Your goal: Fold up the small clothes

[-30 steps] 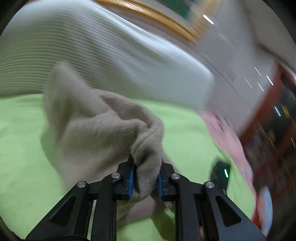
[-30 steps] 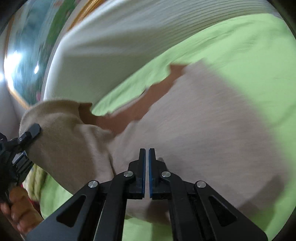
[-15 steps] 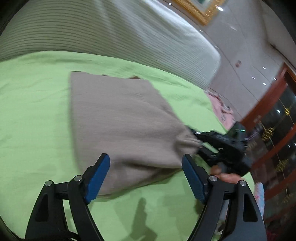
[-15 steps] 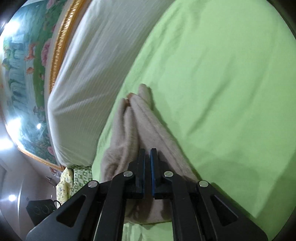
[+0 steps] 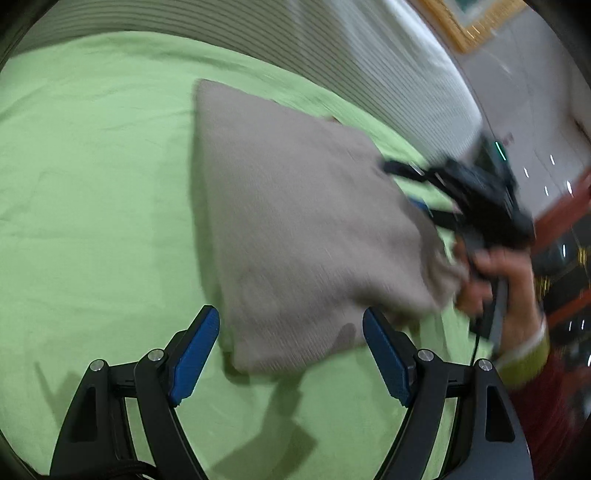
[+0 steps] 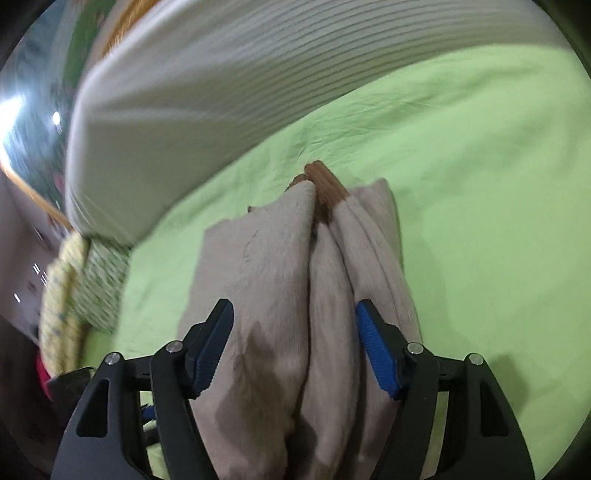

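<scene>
A beige knitted garment [image 5: 295, 229] lies folded on the green bedsheet [image 5: 92, 177]. In the right wrist view the garment [image 6: 280, 280] shows several folded layers and a brown edge [image 6: 325, 184] at its far end. My left gripper [image 5: 291, 350] is open and empty, just short of the garment's near corner. My right gripper [image 6: 295, 343] is open, its jaws apart over the garment's near end. It also shows at the garment's right corner in the left wrist view [image 5: 476, 199], held by a hand [image 5: 495, 273].
A white striped pillow or mattress edge [image 6: 221, 92] runs along the far side of the sheet. A yellow-green patterned cloth [image 6: 81, 280] lies at the left. A gold picture frame [image 5: 465, 22] and dark red furniture [image 5: 565, 258] stand beyond the bed.
My left gripper let go of the garment a second ago and stays open. My right gripper was shut on the garment and has now opened. The garment has dropped flat onto the sheet.
</scene>
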`<state>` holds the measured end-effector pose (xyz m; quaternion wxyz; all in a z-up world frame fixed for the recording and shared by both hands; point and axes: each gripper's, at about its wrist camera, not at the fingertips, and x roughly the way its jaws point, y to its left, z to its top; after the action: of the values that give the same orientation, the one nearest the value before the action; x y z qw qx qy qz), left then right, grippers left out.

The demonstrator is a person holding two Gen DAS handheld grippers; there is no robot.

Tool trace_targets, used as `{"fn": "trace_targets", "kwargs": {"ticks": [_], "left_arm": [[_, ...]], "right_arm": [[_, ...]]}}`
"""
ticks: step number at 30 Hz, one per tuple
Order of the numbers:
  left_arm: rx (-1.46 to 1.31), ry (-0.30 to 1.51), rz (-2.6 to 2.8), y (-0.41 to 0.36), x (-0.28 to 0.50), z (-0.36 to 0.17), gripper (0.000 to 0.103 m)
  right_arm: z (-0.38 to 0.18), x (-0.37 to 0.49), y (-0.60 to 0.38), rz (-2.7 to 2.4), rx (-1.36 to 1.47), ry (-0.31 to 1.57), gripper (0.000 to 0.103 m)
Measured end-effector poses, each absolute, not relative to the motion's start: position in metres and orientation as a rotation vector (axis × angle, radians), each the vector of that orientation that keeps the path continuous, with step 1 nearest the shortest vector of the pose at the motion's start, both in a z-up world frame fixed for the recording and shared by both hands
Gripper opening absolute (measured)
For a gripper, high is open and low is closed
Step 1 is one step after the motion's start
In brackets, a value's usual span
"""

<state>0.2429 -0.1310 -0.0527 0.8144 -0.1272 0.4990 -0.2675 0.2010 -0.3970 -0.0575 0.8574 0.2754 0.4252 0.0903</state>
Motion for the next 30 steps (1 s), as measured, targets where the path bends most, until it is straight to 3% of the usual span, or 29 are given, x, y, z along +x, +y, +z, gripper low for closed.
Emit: {"fn": "trace_targets", "kwargs": {"ticks": [4,9,11,14,16,17,18,25,30], "left_arm": [[-0.095,1.045,-0.525,-0.154,0.232,-0.064,0.080],[-0.070,1.012,-0.393,-0.154,0.236,-0.075,0.075],[-0.029,1.004,-0.368,-0.158,0.230,-0.079,0.073],[0.020,0.974,-0.344,-0.162,0.221,-0.078,0.067],[-0.026,0.986,-0.344,-0.156,0.224,-0.079,0.046],[-0.067,0.999,-0.360,-0.153,0.225,-0.078,0.034],[-0.078,1.000,-0.353,-0.151,0.225,-0.075,0.031],[0.006,0.920,-0.376,-0.160,0.213,-0.049,0.024],[0.039,1.013,-0.385,-0.166,0.222,-0.075,0.024]], "right_arm": [[-0.054,0.207,-0.372,0.192,0.398,0.943,0.067],[-0.057,0.200,-0.370,0.196,0.417,0.935,0.043],[-0.058,0.200,-0.374,0.190,0.431,0.932,0.026],[-0.058,0.199,-0.381,0.199,0.483,0.930,0.029],[-0.056,0.199,-0.378,0.200,0.486,0.936,0.029],[-0.052,0.198,-0.373,0.190,0.435,0.920,0.024],[-0.048,0.196,-0.371,0.183,0.411,0.904,0.018],[0.011,0.149,-0.388,0.181,0.415,0.631,0.014],[-0.069,0.165,-0.412,0.100,0.476,0.835,0.015]]}}
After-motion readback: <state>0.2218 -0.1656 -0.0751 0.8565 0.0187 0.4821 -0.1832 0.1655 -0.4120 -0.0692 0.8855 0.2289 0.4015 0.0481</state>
